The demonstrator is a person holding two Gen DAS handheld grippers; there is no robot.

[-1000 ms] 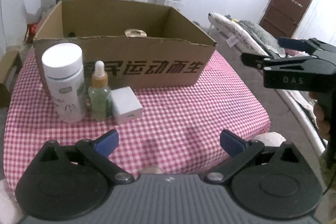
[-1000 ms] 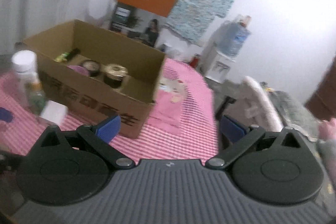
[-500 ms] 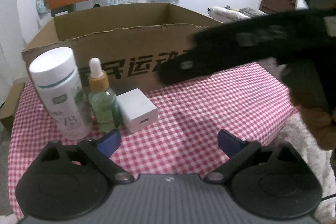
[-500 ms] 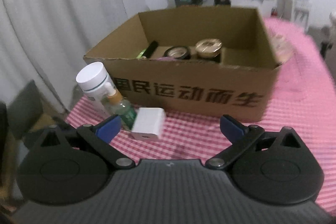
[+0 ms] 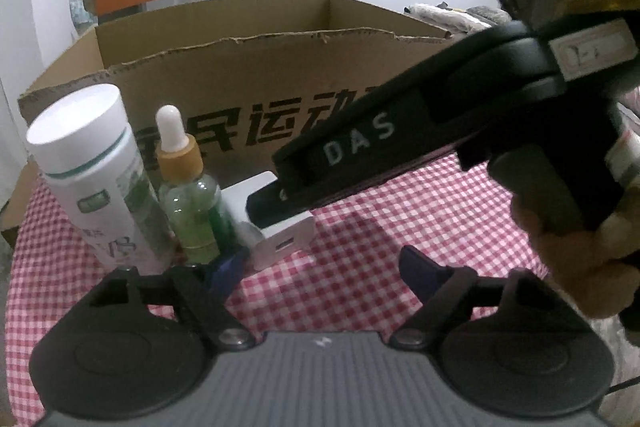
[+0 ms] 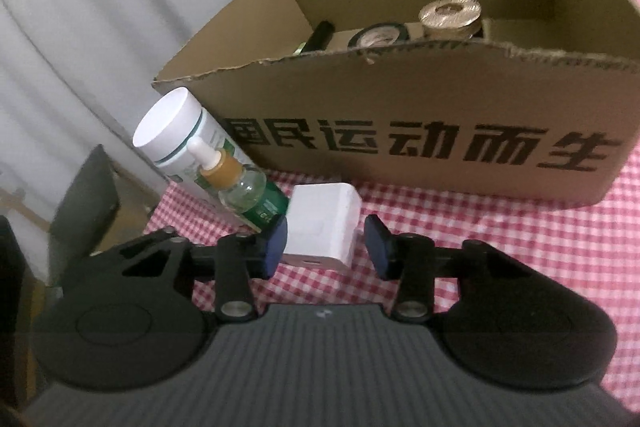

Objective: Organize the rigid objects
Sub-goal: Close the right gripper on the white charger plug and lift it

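Note:
A white charger cube (image 6: 322, 223) sits on the red checked tablecloth in front of a cardboard box (image 6: 400, 131). My right gripper (image 6: 326, 243) is open with its jaws on either side of the cube, not closed on it. Left of the cube stand a small dropper bottle (image 6: 236, 187) and a white bottle (image 6: 176, 135). In the left wrist view my left gripper (image 5: 320, 267) is open and empty, low over the cloth; the right gripper's black body (image 5: 400, 139) reaches over the cube (image 5: 280, 239), beside the dropper bottle (image 5: 188, 187) and white bottle (image 5: 96, 179).
The box (image 5: 256, 67) holds tape rolls (image 6: 380, 37), a gold-lidded jar (image 6: 450, 15) and a dark tube (image 6: 320, 35). The checked tablecloth (image 5: 400, 219) extends right of the cube. A grey curtain (image 6: 100, 7) hangs at the left.
My right gripper swung from the right side of the table to the cube and lowered around it, jaws narrowing. My left gripper moved closer to the bottles.

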